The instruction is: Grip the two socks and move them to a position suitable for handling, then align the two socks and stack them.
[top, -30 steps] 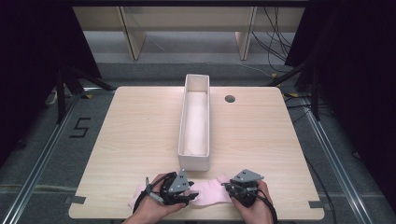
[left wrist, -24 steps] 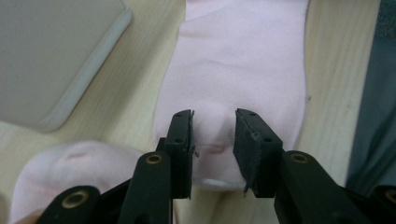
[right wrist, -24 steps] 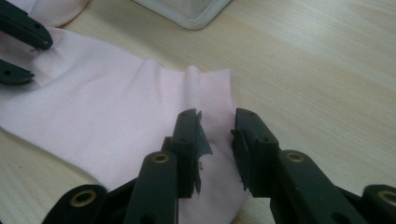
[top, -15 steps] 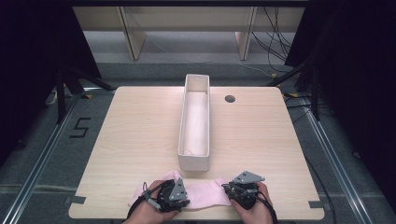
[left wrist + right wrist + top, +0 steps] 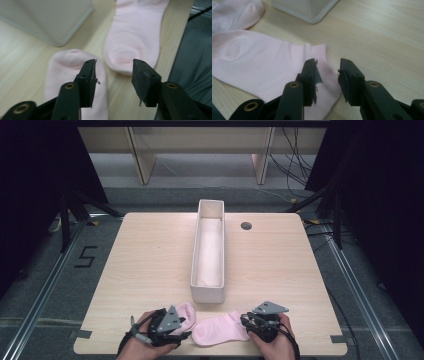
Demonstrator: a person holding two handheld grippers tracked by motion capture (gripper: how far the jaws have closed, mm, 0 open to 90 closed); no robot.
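Wooden table (image 5: 150, 250): two pink socks (image 5: 220, 330), one white bin (image 5: 209, 292) (long), both claws (image 5: 113, 72) open, nothing gripped

Only readable mark: a black "5" on the floor (image 5: 86, 256), left of the table (image 5: 150, 245). No labels or brands legible elsewhere.
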